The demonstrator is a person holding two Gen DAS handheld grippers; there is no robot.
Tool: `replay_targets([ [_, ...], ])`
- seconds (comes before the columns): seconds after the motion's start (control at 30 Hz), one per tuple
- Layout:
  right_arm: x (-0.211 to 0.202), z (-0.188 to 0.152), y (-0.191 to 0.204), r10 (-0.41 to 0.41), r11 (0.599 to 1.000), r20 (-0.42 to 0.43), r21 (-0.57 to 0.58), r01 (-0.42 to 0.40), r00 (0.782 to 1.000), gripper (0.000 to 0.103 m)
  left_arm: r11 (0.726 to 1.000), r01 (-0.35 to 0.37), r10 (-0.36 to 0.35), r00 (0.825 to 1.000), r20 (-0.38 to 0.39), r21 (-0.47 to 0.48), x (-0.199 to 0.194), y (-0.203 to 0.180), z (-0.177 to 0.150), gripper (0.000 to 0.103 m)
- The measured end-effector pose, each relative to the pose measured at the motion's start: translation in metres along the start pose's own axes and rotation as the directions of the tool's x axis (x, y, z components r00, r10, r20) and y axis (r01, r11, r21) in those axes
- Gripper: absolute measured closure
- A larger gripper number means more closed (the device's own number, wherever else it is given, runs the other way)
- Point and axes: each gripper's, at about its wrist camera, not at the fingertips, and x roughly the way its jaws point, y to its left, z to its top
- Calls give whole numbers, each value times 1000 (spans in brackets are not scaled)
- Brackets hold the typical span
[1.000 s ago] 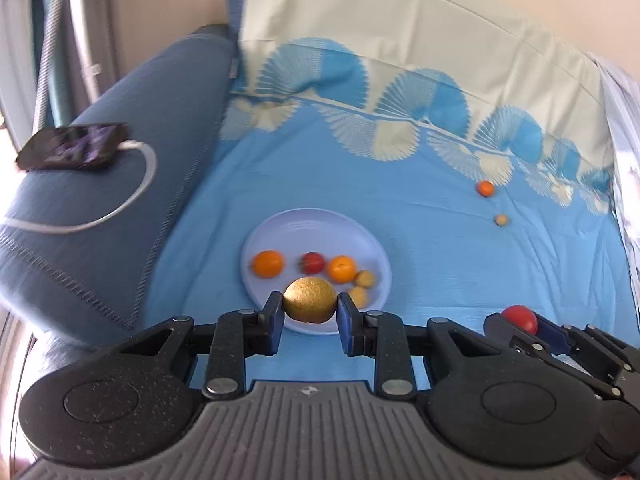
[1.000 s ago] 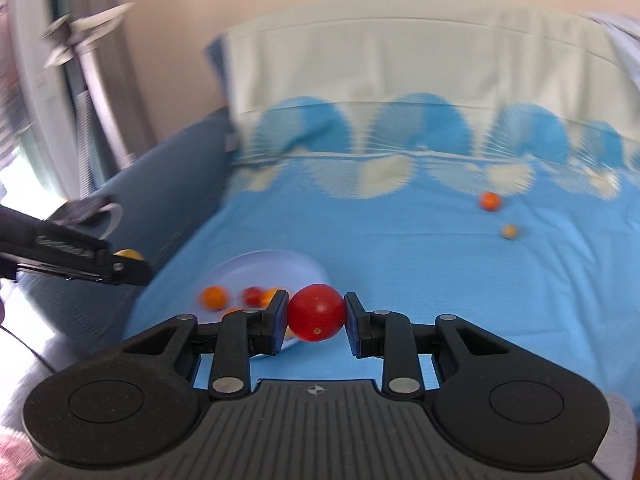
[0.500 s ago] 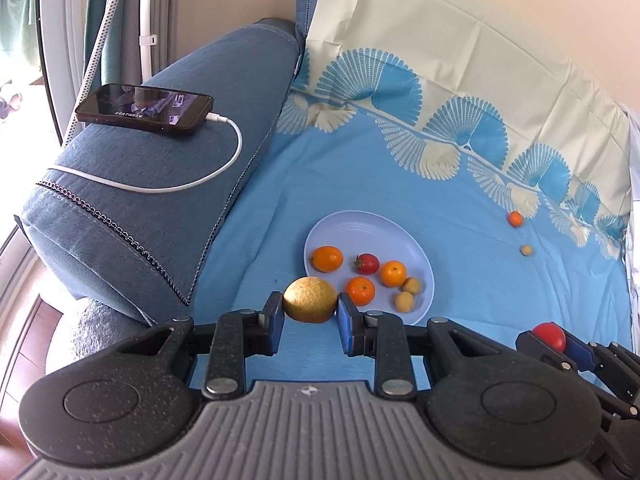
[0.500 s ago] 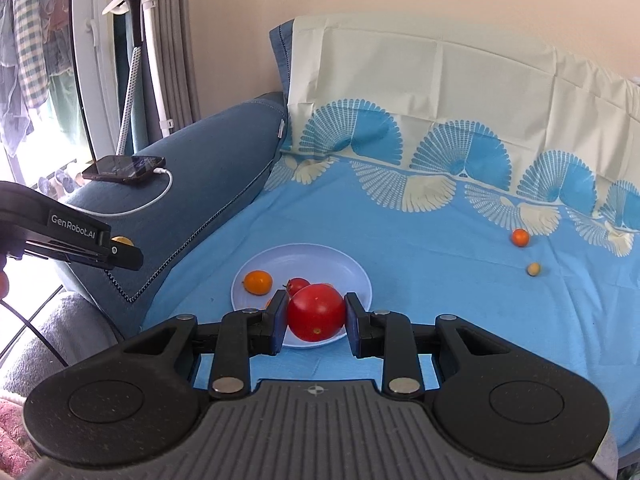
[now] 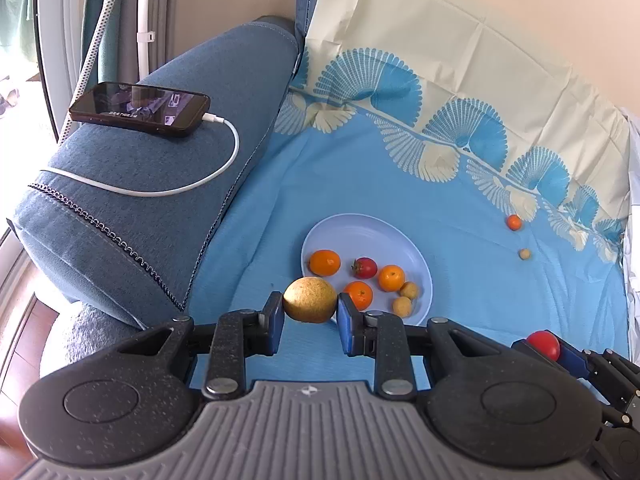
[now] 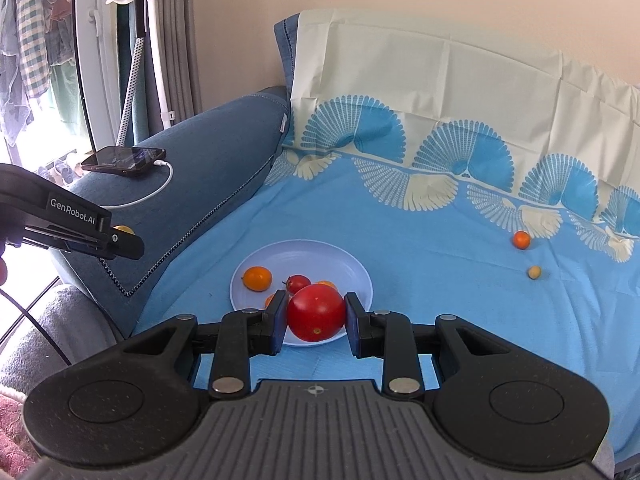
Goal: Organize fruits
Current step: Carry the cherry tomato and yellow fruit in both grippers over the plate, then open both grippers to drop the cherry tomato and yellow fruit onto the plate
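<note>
A yellow-brown round fruit (image 5: 310, 299), matt and faintly speckled, is clamped between the blue pads of the left claw (image 5: 311, 312), held in the air just short of the near rim of the pale blue plate (image 5: 360, 226); a glossy red tomato (image 6: 316, 312) with a small yellow spot low on its skin is gripped likewise by the right claw (image 6: 316, 322), hanging over the plate's near edge. Both are held at their widest girth, presumably so that the round bodies cannot slip out before release onto the plate. The plate already gathers three orange fruits, among them the leftmost orange fruit (image 5: 324, 262), a small red tomato (image 5: 365, 267) and two small yellow fruits (image 5: 409, 291), which suggests it is the collecting point. Two strays lie well apart on the blue sheet (image 5: 460, 272) near the fan-patterned border: a small orange fruit (image 5: 514, 222) and a small tan fruit (image 5: 524, 254). The sheet covers a sofa seat and backrest; on the blue armrest (image 5: 168, 184) rests a phone (image 5: 140, 109) with a white cable (image 5: 192, 184) plugged in.
</note>
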Motion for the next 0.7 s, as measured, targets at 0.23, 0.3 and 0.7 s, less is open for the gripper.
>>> replay_targets([
  [0.23,18,1,-6,3,1000,-24,27,-2,1000,72,1000,3,-3,1000,-16,10,22,-8,12,72],
  [0.3,26,2,-8,5,1000,-30,31,-4,1000,72,1000,3,-3,1000,-28,15,32,-12,16,72],
  [0.7,108,20,-33,5,997,-86,78,2,996,72,1000,0,2,996,-93,23,123,-37,56,72],
])
